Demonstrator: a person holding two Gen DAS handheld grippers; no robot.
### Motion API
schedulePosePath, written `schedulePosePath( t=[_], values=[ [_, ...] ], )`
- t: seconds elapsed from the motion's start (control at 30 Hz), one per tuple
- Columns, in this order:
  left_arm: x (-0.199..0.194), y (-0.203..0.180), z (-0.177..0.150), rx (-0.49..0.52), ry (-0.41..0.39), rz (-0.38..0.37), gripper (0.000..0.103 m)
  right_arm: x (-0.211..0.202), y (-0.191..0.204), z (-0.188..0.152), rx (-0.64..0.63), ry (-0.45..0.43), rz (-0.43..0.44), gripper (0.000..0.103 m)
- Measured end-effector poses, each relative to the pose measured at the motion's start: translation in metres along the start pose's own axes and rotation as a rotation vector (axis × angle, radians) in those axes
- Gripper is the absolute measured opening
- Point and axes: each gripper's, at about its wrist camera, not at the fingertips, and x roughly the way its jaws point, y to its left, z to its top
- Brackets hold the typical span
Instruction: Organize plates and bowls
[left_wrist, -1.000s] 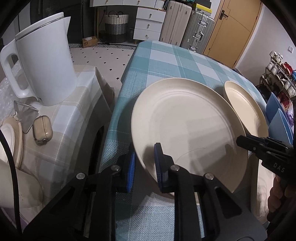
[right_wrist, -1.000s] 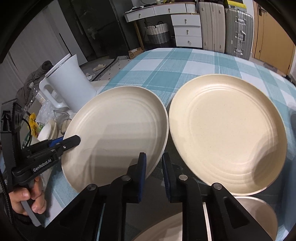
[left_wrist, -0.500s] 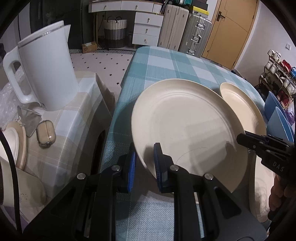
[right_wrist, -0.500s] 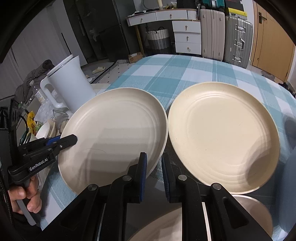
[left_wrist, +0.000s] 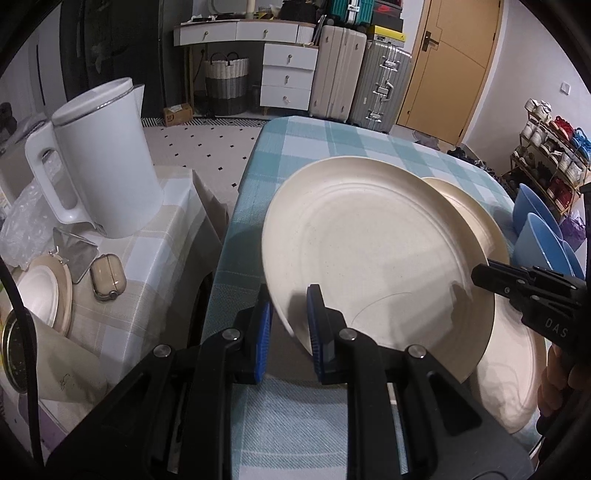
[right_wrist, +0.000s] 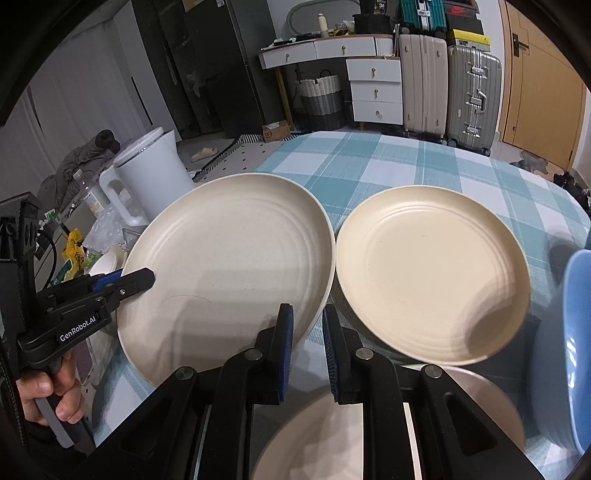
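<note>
I've got the big off-white round plate w/ faint concentric ridges (left_wrist: 376, 254) pinched on both sides: my left gripper (left_wrist: 289, 332) is clamped on its near-left rim, my right gripper (right_wrist: 308, 339) clamped on the rim at the opposite side, so the plate hangs between them, tilted and clear of the teal-and-white checked tabletop (right_wrist: 406, 162). Progress-wise I'd say early to mid: one plate in hand, nothing visibly stacked w/ it yet. A second, creamier round plate (right_wrist: 432, 269) sits flat on the tabletop just beside the held one, not touching as far as I can tell, and a third pale plate (right_wrist: 317, 443) lies below my right gripper, partly hidden. Blue bowls (left_wrist: 535, 236) sit at the far right edge, seemingly nested, but I can't tell how many. So left to do, prob: set this plate onto another, gather the rest, sort the bowls. The held plate looks matte, speckled, clean, w/ a thin curved scratch or hair (left_wrist: 380, 302) near its middle; no chips visible.
</note>
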Motion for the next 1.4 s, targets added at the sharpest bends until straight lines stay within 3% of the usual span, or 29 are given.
schedulePosePath(
  t=[0.5,1.0,1.4],
  values=[
    [-0.044,-0.048,-0.009,0.042,-0.041,-0.03,0.016,-0.063,-0.015,-0.02,0.025,-0.076,-0.015,0.017],
    [-0.062,-0.102,-0.021,0.083,-0.046,-0.086,0.016,-0.108,-0.042,-0.046,0.065,-0.104,-0.058,0.017],
    [-0.068,-0.124,-0.032,0.117,-0.037,-0.12,0.016,-0.129,-0.058,-0.063,0.094,-0.105,-0.075,0.017]
  ],
)
